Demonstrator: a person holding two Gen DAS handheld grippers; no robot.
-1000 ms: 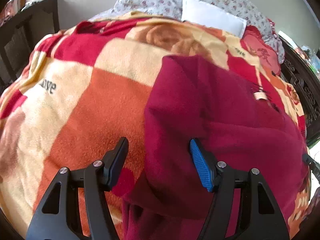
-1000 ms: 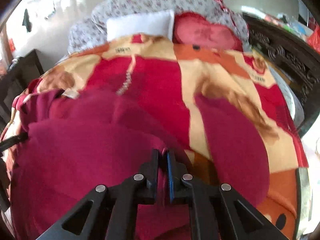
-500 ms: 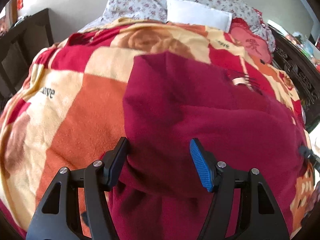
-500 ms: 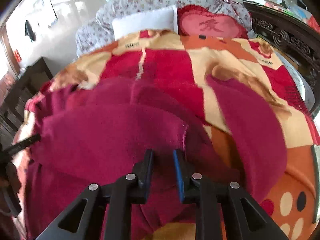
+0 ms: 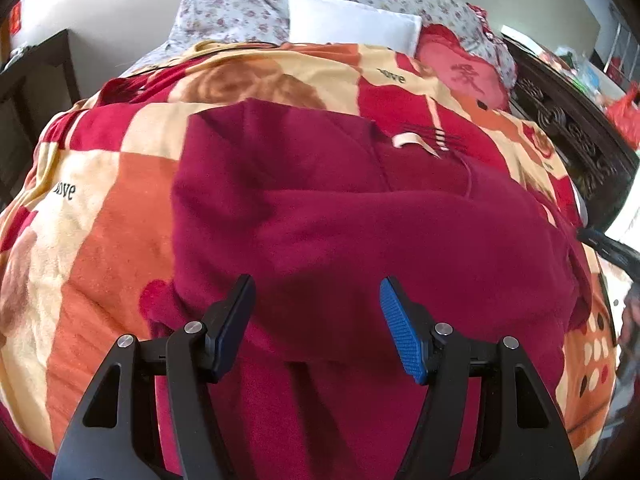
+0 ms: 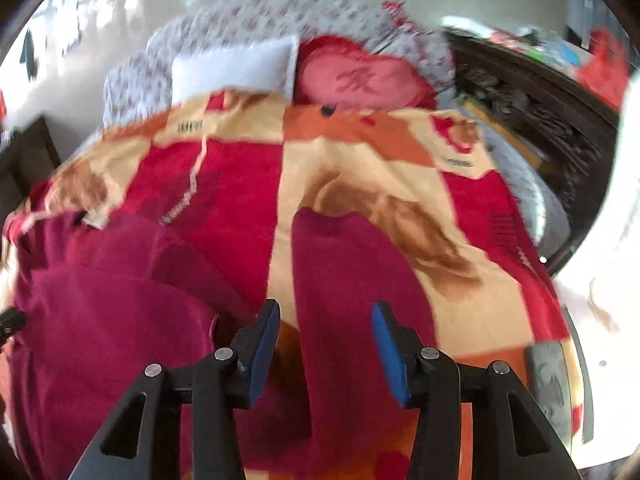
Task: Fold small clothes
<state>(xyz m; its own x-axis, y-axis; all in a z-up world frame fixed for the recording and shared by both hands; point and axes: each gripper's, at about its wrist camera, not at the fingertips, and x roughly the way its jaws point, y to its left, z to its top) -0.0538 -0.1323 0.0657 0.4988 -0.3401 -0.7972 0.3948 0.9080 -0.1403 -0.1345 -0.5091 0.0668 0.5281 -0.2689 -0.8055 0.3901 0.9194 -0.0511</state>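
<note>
So the dark red fleece garment [image 5: 360,216] is spread over a fuzzy blanket in red, orange and cream squares [image 5: 100,208], and that blanket covers pretty much the whole bed. On the left side there's a wide strip of bare blanket between the garment's left edge and the bed's edge, with a dark wooden cabinet [image 5: 28,76] beyond it. The left gripper [image 5: 316,320] is spread wide with nothing in it, hovering above the garment's near folded edge (fabric fills the gap between the jaws in that view). Moving right, the right gripper [image 6: 326,340] is also spread wide and empty, sitting over a long sleeve [image 6: 352,280] that stretches away from it across the blanket. The garment's bulk [image 6: 104,320] lies just left of it. Further right is open blanket, then a dark carved wooden bed frame [image 6: 532,120].
</note>
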